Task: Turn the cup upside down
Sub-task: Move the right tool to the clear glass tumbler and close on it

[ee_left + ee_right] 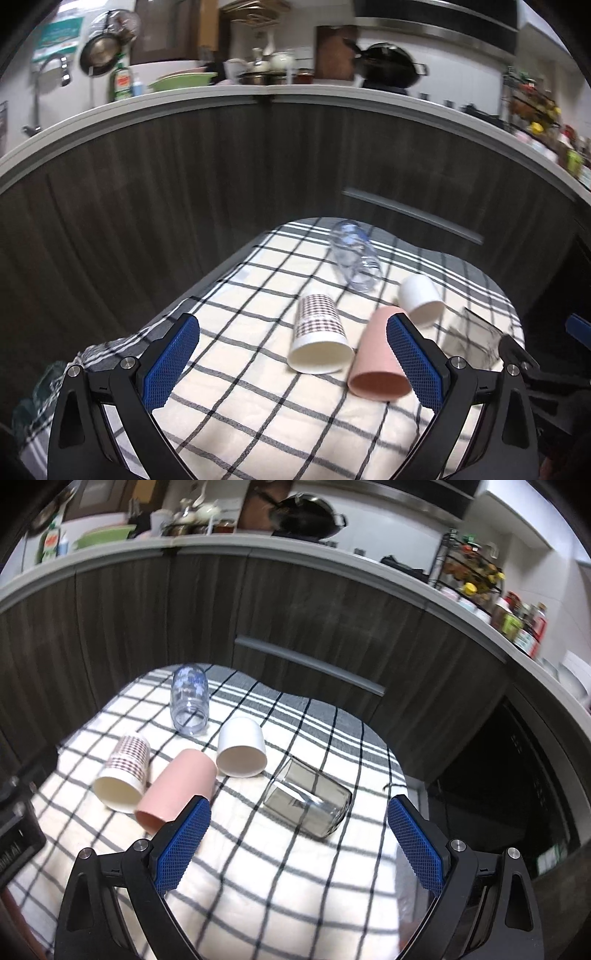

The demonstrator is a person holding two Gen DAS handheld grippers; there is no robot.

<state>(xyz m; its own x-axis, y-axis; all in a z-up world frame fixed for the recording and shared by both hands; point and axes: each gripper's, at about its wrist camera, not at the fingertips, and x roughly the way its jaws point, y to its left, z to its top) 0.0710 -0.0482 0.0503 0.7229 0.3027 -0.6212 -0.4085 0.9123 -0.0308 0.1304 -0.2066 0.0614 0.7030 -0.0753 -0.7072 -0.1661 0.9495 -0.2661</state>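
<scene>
We hold the left gripper (291, 354) and right gripper (298, 834) with jaws apart over the checked cloth (258, 878) on the desk, gripping nothing; beyond lie five cups on their sides: pink cup (177, 786), patterned cup (123, 771), smoked glass (308, 797), white cup (241, 751), farthest clear glass (189, 699).

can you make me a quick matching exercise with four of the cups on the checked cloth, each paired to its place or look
Column one:
1. pink cup
2. white cup
3. smoky glass
4. blue-print clear cup

Column two:
a. farthest back, nearest the cabinet
b. lying between the checked-pattern cup and the white one
c. see-through grey, squarish base, farthest right
d. plain, mouth facing the camera, just behind the pink one

Pairs: 1-b, 2-d, 3-c, 4-a. All lie on their sides on the cloth.
</scene>
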